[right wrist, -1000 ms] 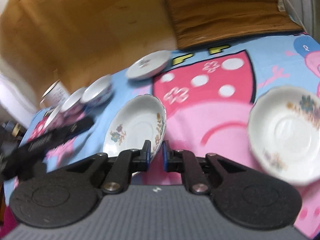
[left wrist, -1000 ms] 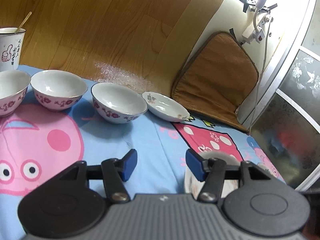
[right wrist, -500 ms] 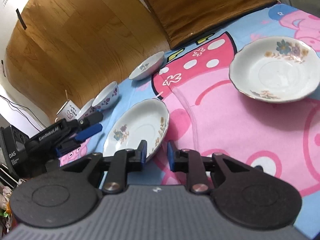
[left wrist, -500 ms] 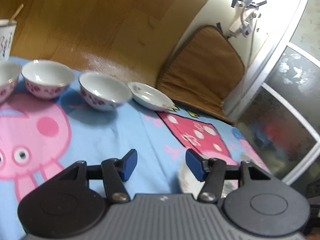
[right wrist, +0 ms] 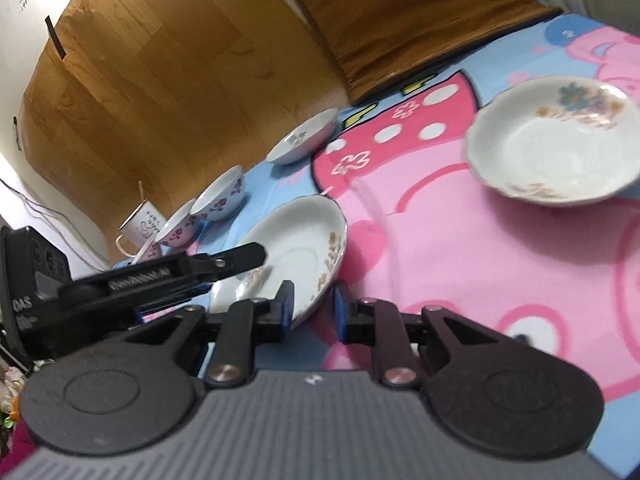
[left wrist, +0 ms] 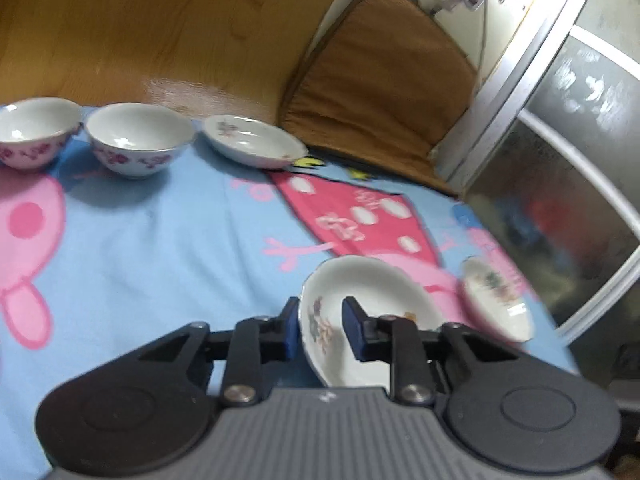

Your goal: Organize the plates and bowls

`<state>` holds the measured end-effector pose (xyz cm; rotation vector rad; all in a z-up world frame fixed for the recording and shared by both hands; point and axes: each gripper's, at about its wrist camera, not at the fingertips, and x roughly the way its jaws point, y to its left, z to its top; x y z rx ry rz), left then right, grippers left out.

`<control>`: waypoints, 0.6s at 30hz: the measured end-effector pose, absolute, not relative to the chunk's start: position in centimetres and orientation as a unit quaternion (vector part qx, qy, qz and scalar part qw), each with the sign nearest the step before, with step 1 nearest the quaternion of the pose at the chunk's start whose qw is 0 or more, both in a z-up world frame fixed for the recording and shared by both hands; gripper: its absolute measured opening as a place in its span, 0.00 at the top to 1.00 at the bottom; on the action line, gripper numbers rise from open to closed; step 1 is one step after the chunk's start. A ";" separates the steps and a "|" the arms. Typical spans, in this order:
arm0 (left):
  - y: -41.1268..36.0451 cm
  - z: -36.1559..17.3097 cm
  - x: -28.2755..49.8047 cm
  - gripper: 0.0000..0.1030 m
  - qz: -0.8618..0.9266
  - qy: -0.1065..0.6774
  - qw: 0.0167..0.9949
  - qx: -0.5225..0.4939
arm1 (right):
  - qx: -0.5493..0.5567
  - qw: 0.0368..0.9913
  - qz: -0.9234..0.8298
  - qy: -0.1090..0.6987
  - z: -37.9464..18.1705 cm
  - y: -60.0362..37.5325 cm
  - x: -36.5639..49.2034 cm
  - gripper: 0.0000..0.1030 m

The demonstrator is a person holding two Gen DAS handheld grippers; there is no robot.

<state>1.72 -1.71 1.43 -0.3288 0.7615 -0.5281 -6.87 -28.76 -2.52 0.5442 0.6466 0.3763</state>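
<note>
Pinches the near plate (left wrist: 372, 300) by its left rim with the left gripper (left wrist: 320, 312), jaws just closed in. Straddles the same plate's front rim with the right gripper (right wrist: 313, 300), jaws just narrowing, apart, not gripping. Lies straight ahead on the blanket (left wrist: 140, 240).

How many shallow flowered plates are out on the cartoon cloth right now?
3. The near plate lies in front of both tools, the far plate sits by the wooden panel next to the bowls, and the right-hand plate lies on the pink print. Others may lie outside the views.
</note>
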 end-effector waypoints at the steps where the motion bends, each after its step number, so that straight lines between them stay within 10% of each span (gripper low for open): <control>1: -2.2 1.9 1.6 0.79 -0.261 0.360 0.882 -0.159 | 0.270 0.895 0.180 0.307 -2.4 -29.4 -7.1 0.79; 18: -16.7 3.8 4.9 0.79 -0.341 0.369 0.859 -0.096 | 0.283 0.932 0.059 0.219 -1.6 -39.0 -9.4 0.79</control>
